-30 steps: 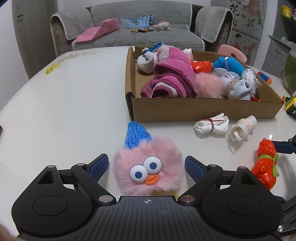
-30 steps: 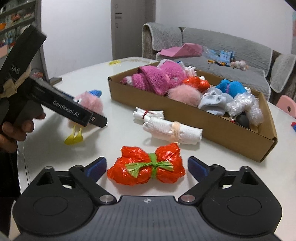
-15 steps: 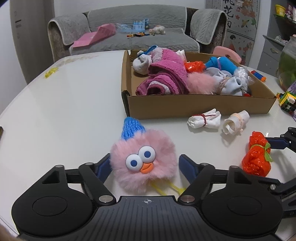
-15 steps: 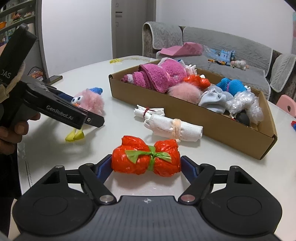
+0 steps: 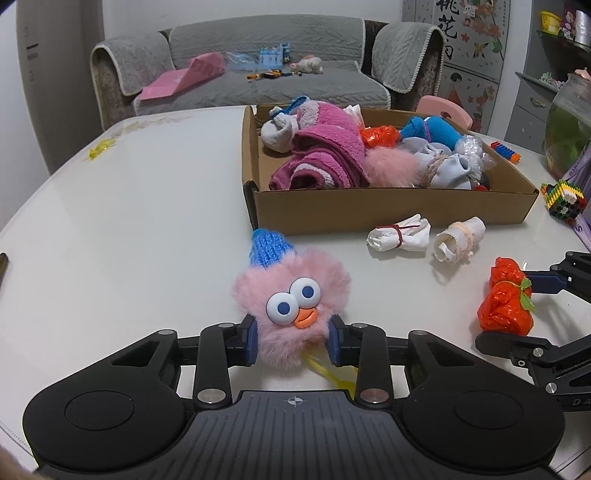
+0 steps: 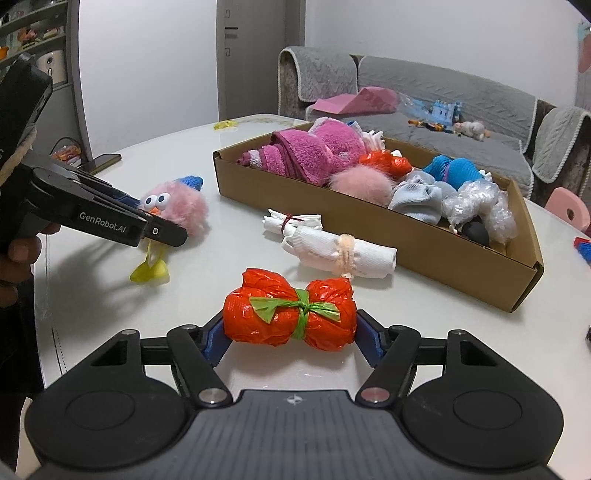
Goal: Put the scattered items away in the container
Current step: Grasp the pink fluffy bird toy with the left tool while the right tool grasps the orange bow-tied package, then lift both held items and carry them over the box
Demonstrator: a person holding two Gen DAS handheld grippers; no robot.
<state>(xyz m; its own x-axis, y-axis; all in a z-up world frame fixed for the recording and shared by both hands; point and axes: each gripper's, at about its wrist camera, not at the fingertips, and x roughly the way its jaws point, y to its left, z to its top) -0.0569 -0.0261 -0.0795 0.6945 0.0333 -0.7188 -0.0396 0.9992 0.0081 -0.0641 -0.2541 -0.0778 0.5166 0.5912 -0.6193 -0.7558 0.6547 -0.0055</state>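
Grey sofa (image 5: 258,70) with quilted covers, straight ahead beyond the white table (image 5: 110,221); plain white wall (image 6: 406,26) behind it. Grey door (image 6: 258,55) ahead to the left, grey drawer cabinet (image 5: 535,107) and flower-printed panel (image 5: 469,44) ahead to the right. Pink chair back (image 5: 445,110) just past the table's far edge.

"GenRobot.AI" — left gripper (image 6: 162,230) side (white lettering)

Fluffy pink plush toy (image 5: 291,295) with knitted blue cap; crinkled glossy orange plastic bundle (image 6: 290,314); matt brown cardboard box (image 5: 391,212); smooth, glossy white bench (image 5: 129,221).
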